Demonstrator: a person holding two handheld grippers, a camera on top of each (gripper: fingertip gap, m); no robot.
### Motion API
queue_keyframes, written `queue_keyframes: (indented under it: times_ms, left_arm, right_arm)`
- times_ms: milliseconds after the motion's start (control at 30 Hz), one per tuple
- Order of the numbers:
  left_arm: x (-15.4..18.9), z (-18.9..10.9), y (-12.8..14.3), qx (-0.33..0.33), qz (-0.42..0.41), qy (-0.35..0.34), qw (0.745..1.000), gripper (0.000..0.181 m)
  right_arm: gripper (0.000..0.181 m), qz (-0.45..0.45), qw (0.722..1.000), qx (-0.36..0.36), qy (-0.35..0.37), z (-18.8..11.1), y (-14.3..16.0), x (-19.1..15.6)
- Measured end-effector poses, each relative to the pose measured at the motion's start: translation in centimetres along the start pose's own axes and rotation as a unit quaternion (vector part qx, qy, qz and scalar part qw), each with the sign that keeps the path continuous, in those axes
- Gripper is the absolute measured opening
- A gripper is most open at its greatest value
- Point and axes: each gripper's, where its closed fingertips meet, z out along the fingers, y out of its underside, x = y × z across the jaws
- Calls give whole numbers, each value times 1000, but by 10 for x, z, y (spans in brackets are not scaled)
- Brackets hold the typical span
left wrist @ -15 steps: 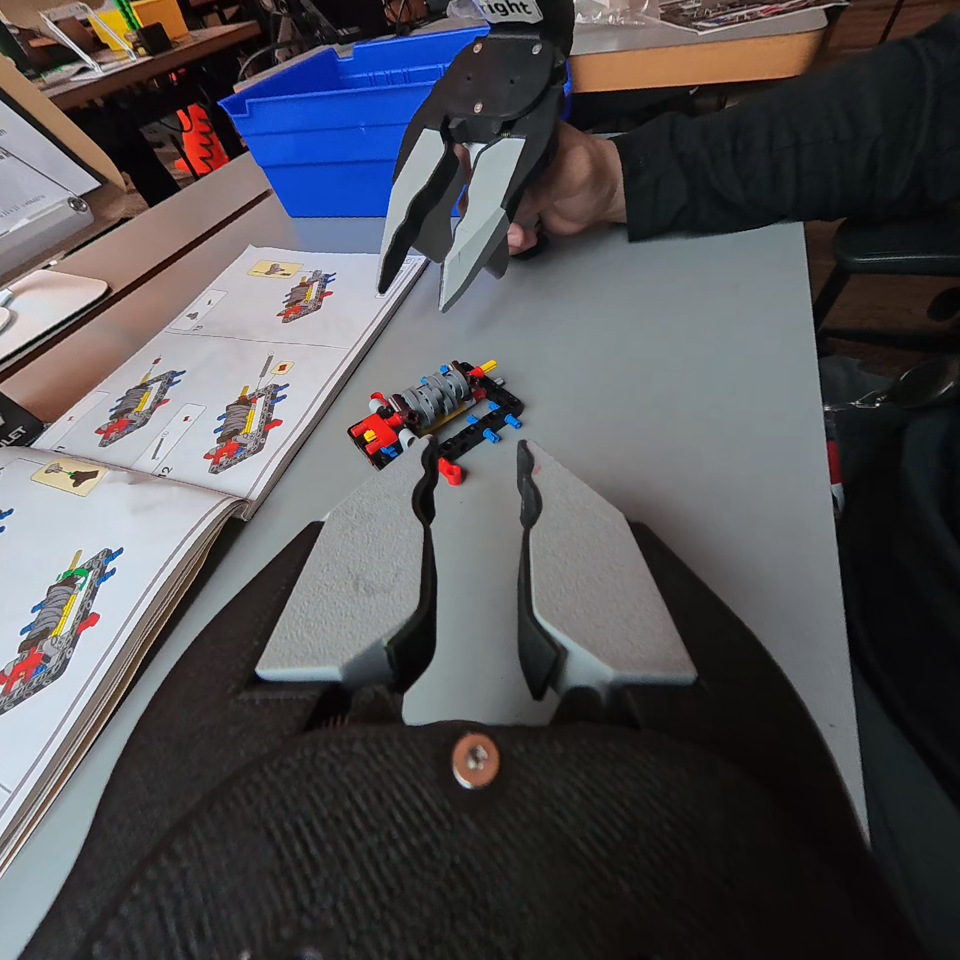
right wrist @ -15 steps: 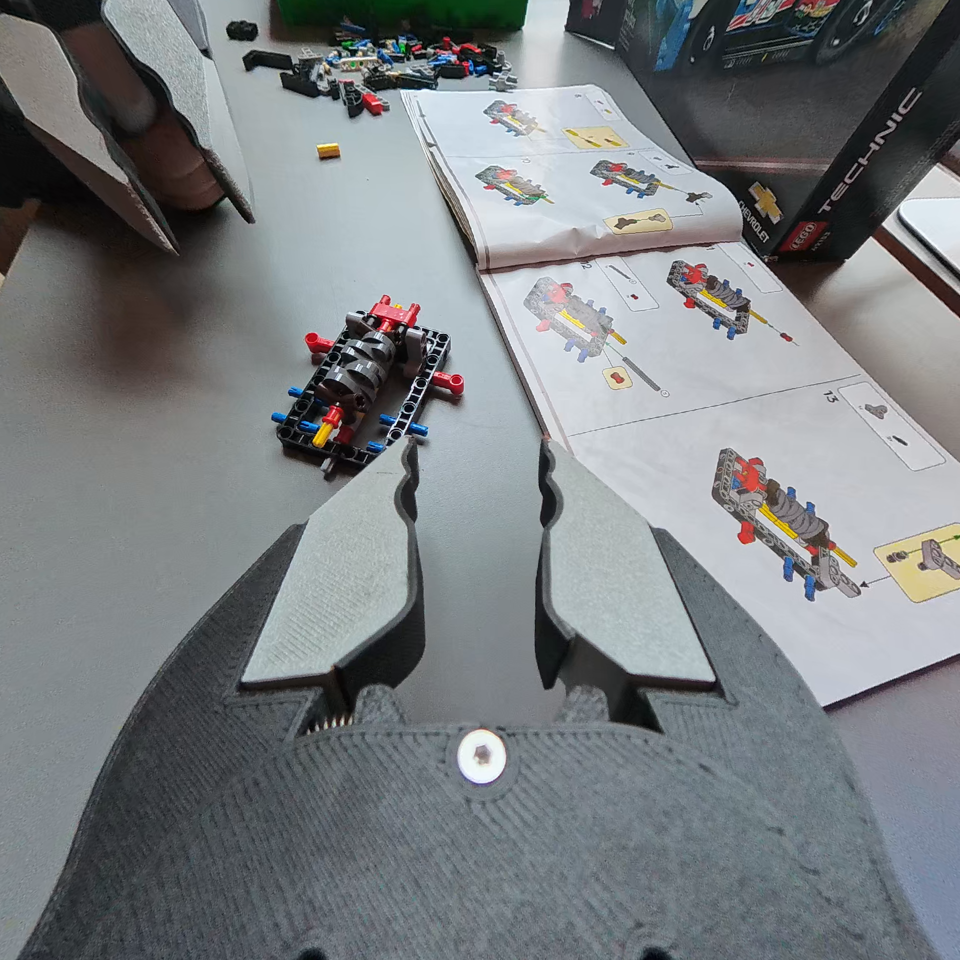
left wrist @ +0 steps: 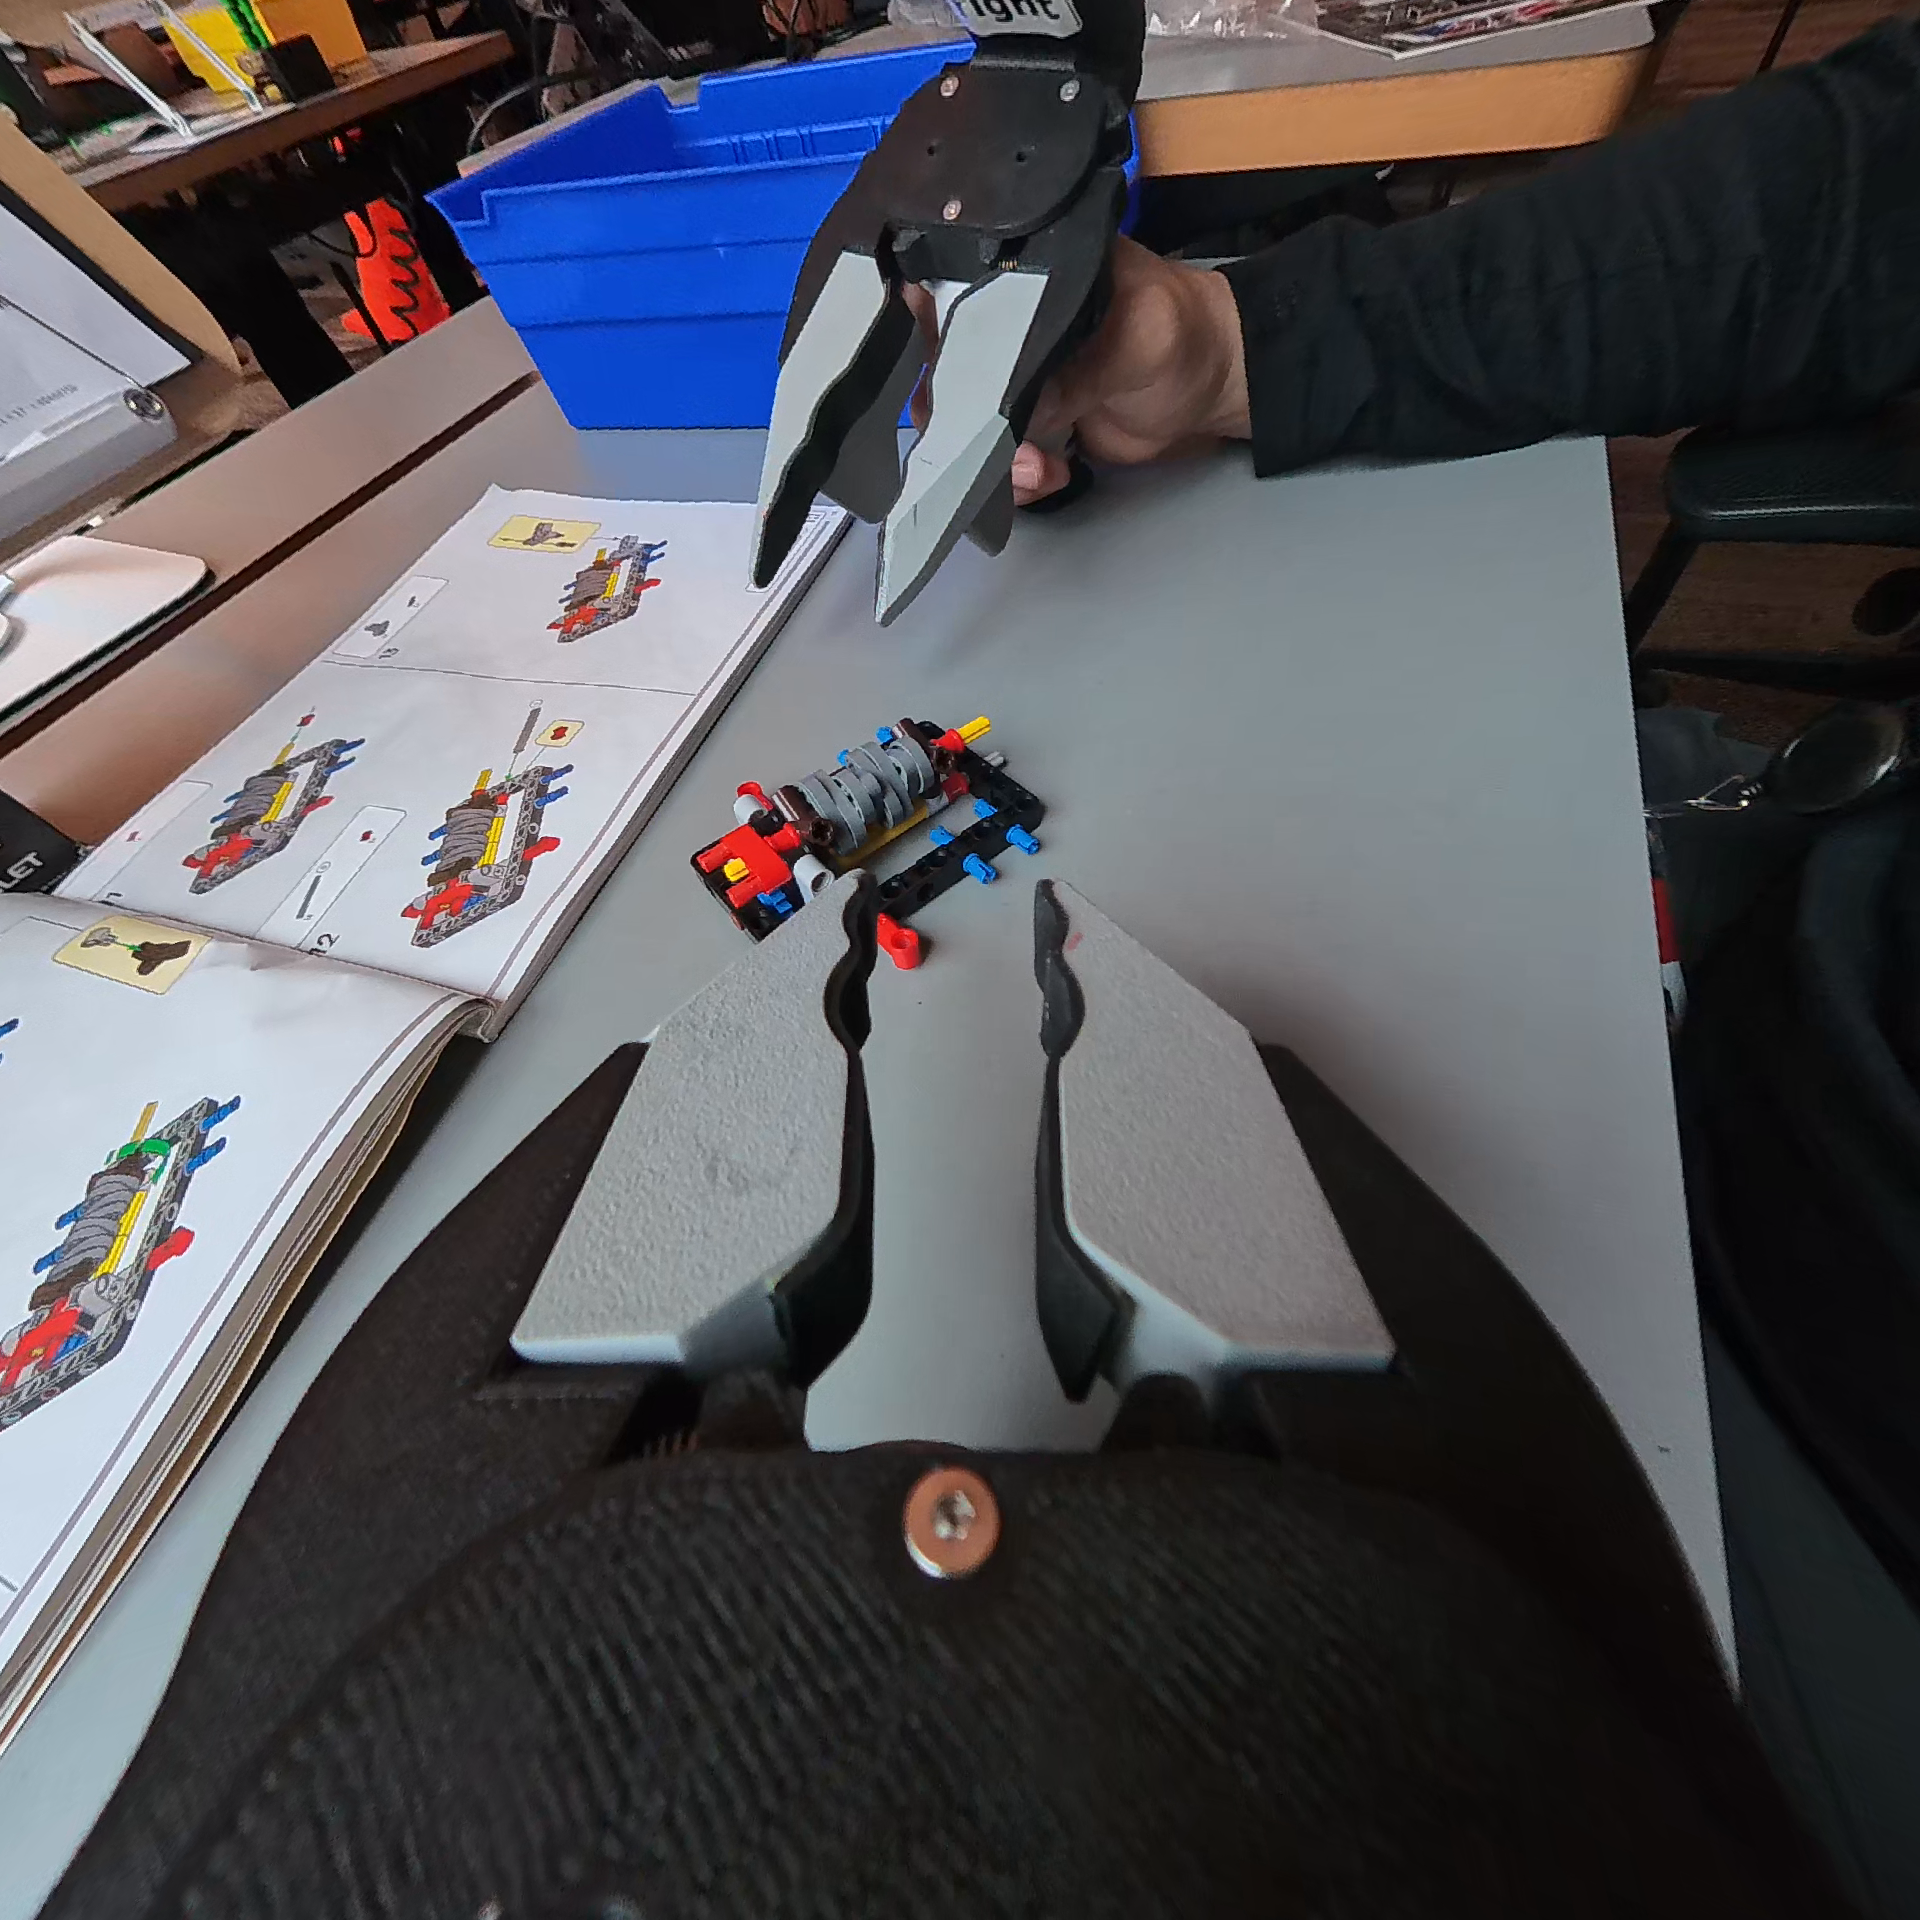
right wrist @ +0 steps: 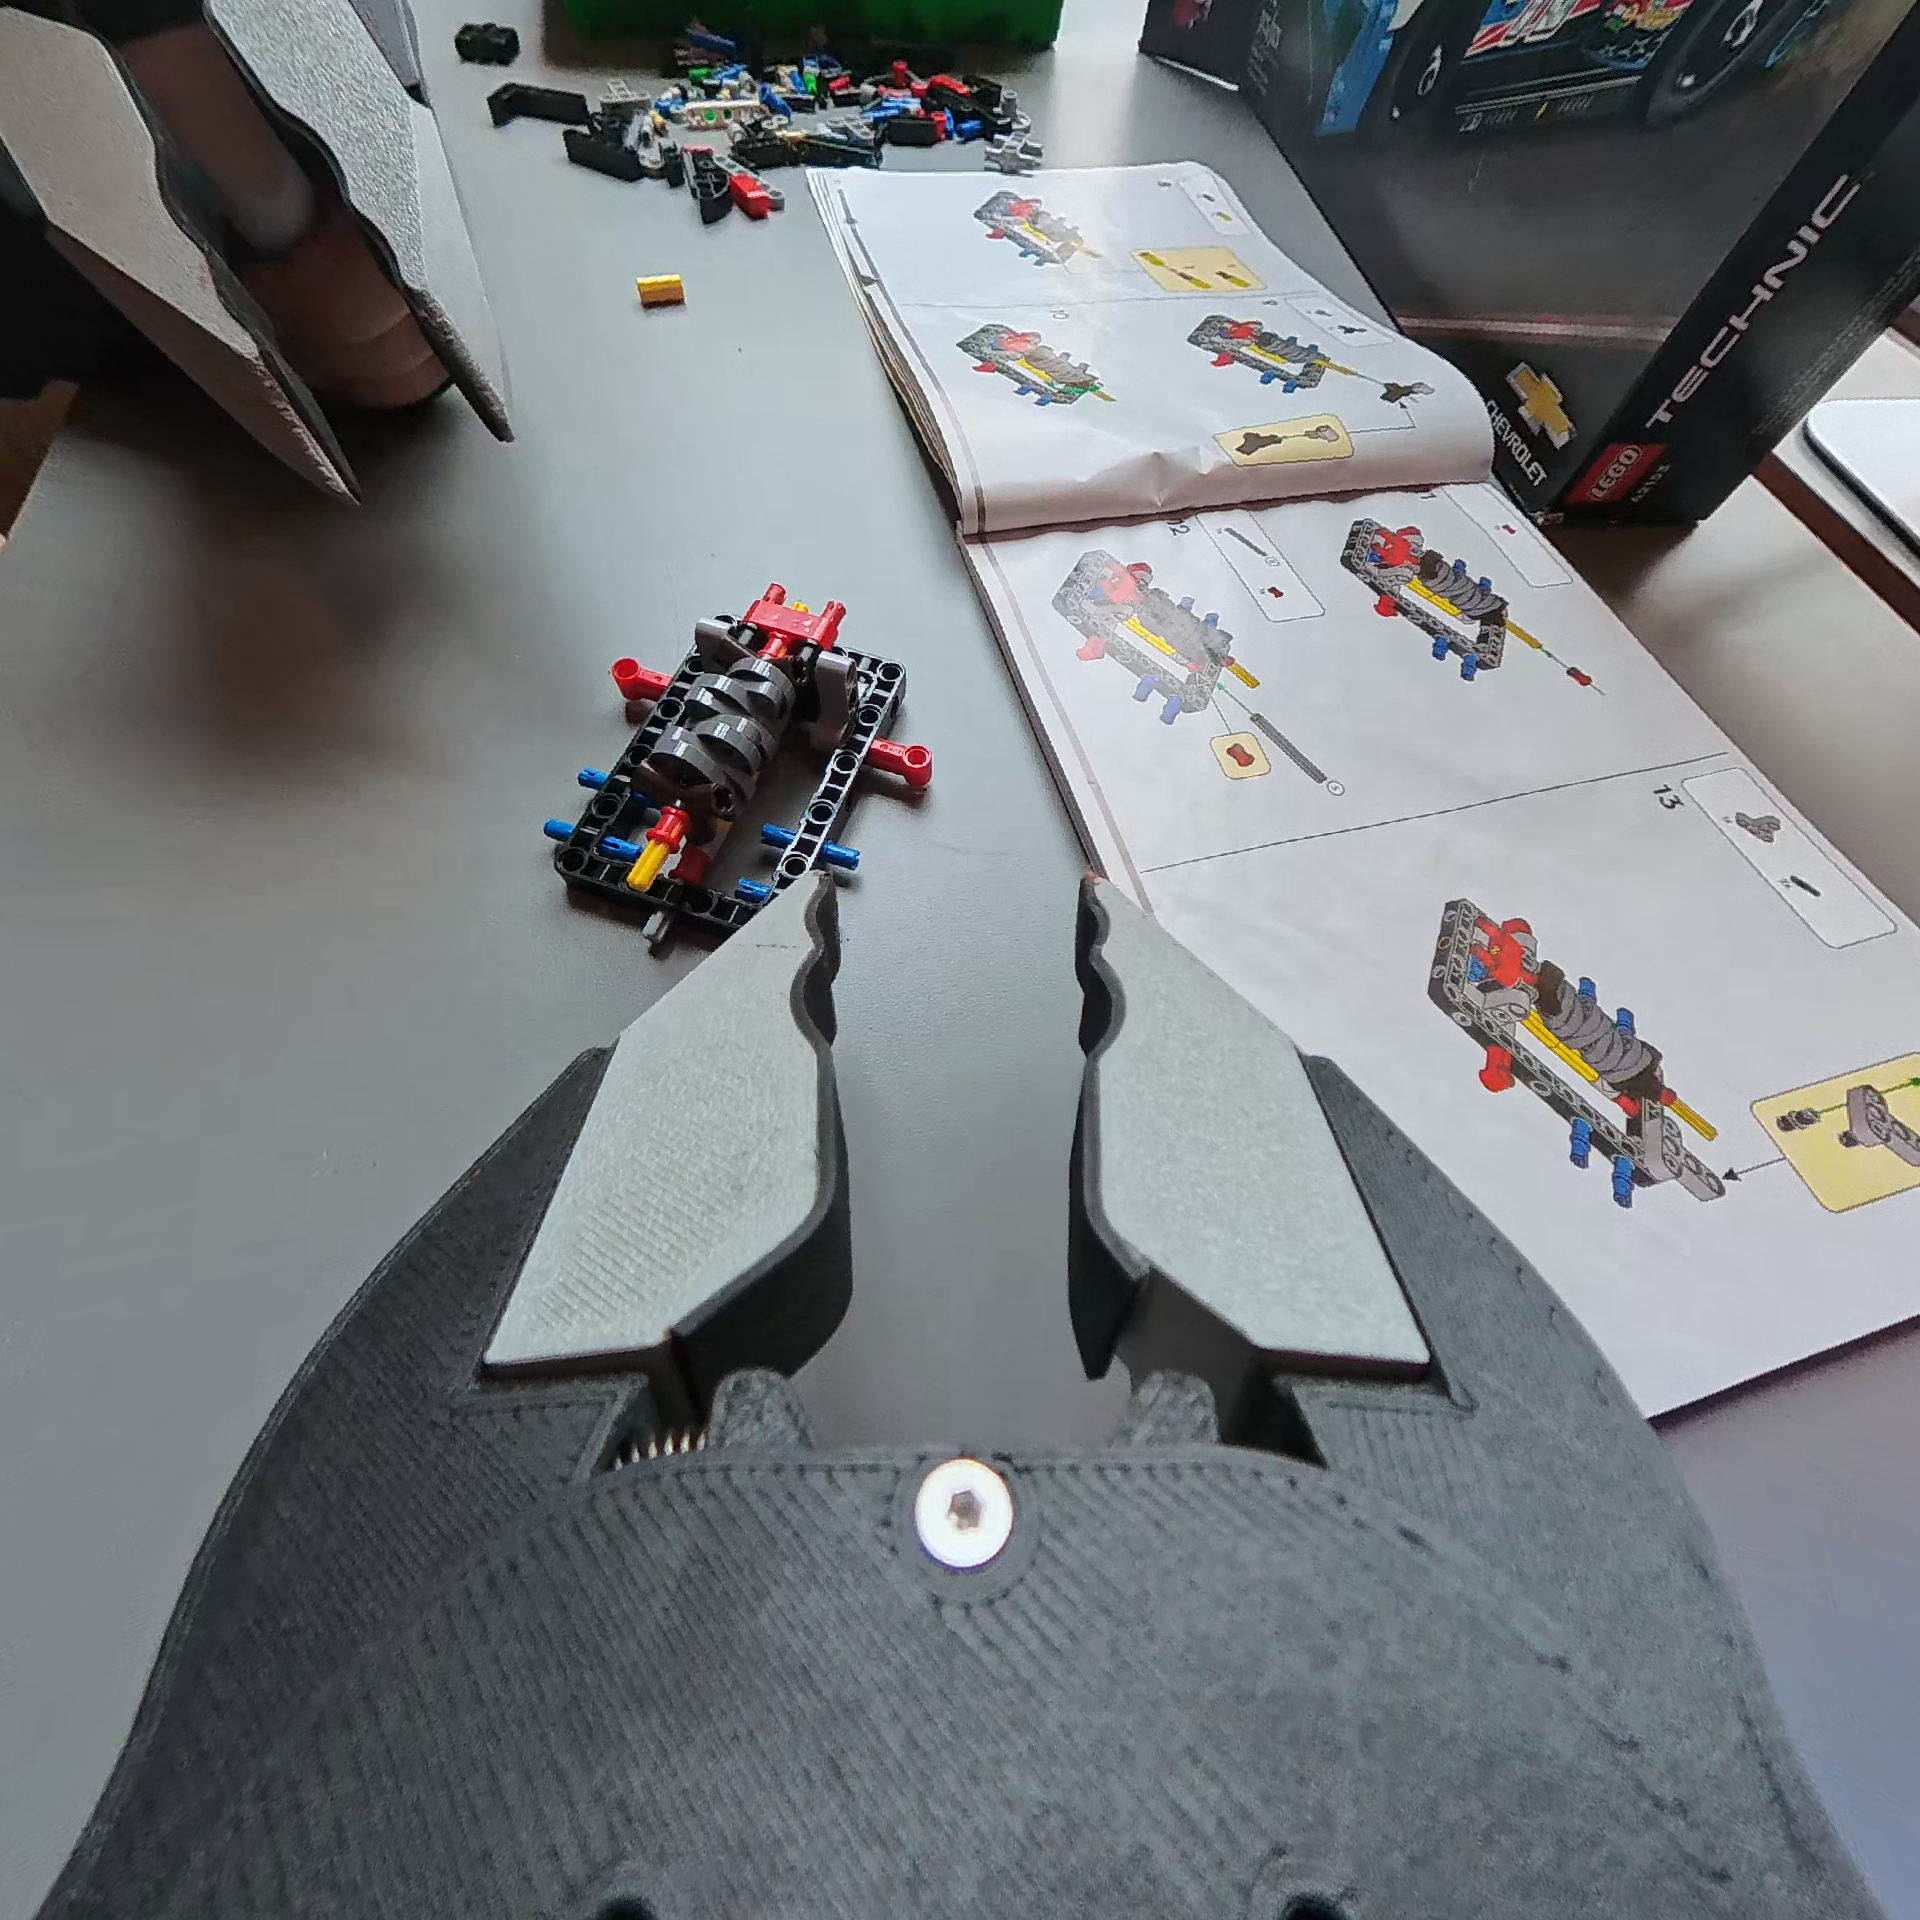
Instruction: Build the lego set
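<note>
The half-built lego frame (right wrist: 743, 764) lies flat on the grey table (left wrist: 1299, 727), touched by neither gripper. It is a black rectangular frame with grey discs down its middle, red parts at one end, a yellow pin at the other and blue pins along its sides.

The left gripper (left wrist: 945, 904) hovers just near of the frame with its fingers apart and nothing between them; its left fingertip overlaps the frame's near corner in the left wrist view, though contact cannot be told. The right gripper (right wrist: 951, 899) is held on the opposite side, fingers also apart and empty, tips pointing down toward the table close to the frame. A hand (left wrist: 1132, 384) in a dark sleeve (left wrist: 1558, 281) holds it.

An open instruction booklet (right wrist: 1403, 727) lies beside the frame, its near edge just right of it in the right wrist view. Beyond the booklet stands the dark set box (right wrist: 1621, 239). A pile of loose pieces (right wrist: 790, 114) sits at the far end of the table, with a single yellow piece (right wrist: 661, 290) apart from it. A blue bin (left wrist: 665, 249) stands at the table's other end.
</note>
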Motion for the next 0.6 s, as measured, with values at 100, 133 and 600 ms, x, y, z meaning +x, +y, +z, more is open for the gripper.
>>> queue_keyframes:
  times_ms: [100, 133, 600]
  left_arm:
    - [0, 0, 0, 1, 0, 1, 1000, 27]
    - [0, 0, 0, 1, 0, 2, 1000, 27]
    - [2, 1, 1, -4, -3, 11, 1000, 28]
  right_arm:
    - [43, 0, 1000, -2, -1, 0, 1, 0]
    - [43, 0, 1000, -3, -2, 1, 1, 0]
    - [42, -9, 1000, -10, -1, 2, 2, -2]
